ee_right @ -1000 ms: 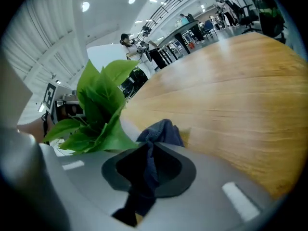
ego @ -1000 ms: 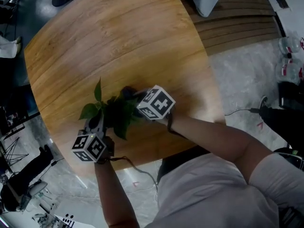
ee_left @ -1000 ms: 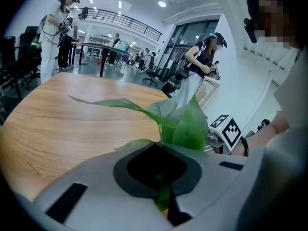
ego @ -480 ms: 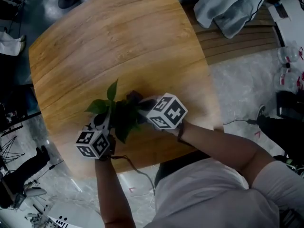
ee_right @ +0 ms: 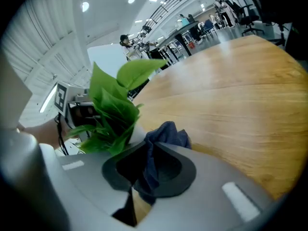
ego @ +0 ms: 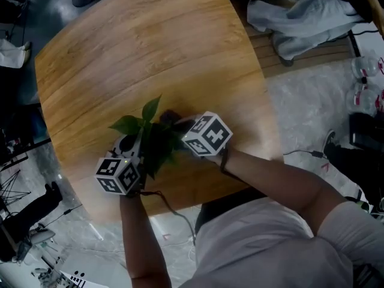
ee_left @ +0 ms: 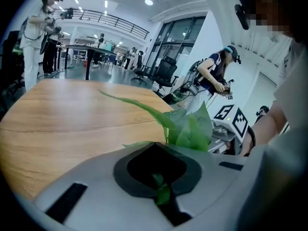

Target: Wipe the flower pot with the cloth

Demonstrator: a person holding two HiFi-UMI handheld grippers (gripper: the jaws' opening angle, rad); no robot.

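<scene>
A potted plant with broad green leaves (ego: 150,140) stands near the front edge of the round wooden table (ego: 150,47). My left gripper (ego: 133,150) is at its left. In the left gripper view its jaws (ee_left: 163,196) are closed, with a small green leaf in the slit and more leaves (ee_left: 192,129) just beyond. The pot is hidden under them. My right gripper (ego: 178,125) presses in from the right, shut on a dark blue cloth (ee_right: 161,141) that bunches out past the jaws against a pale pot wall (ee_right: 136,131). The cloth (ego: 170,117) shows beside the leaves (ee_right: 113,105).
The table's front edge (ego: 180,200) is close behind both grippers. A grey garment (ego: 300,17) lies on a slatted bench at the top right. A cable (ego: 300,141) runs over the floor at the right. Several people stand at far tables (ee_left: 43,28).
Both grippers stay at the plant, which has shifted slightly right with them. The right gripper has edged a little along the pot's side with the cloth.
</scene>
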